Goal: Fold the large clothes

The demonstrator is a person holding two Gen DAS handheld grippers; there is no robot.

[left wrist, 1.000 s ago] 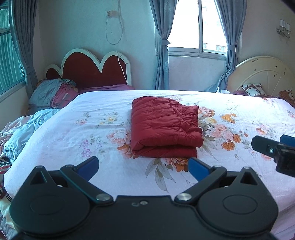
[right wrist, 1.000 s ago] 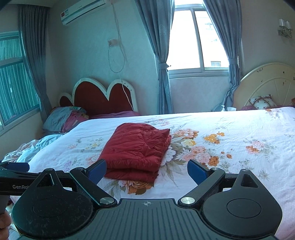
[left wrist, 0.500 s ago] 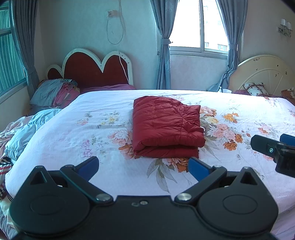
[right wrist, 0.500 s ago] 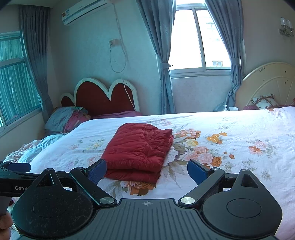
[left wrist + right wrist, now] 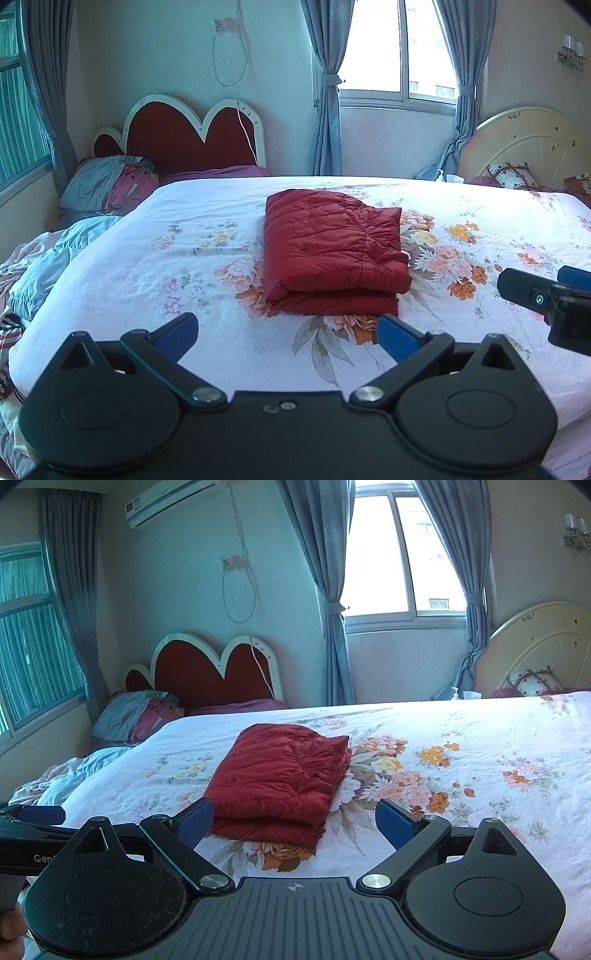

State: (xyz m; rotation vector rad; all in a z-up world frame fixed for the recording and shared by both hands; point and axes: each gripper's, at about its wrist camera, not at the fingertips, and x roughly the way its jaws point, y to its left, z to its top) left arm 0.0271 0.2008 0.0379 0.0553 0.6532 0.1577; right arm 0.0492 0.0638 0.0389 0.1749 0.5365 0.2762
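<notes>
Jacket (image 5: 332, 254) unmoved, folded, both grippers nearer

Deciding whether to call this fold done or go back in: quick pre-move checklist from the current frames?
1. red jacket folded into a compact stack: ok.
2. Jacket lying fully on the floral bedspread, away from its edges: ok.
3. left gripper open, holding nothing: ok.
4. right gripper open, holding nothing: ok.
5. Both grippers clear of the jacket, not touching it: ok.
6. Sleeves tucked inside, no loose ends underneath: cannot tell.
</notes>
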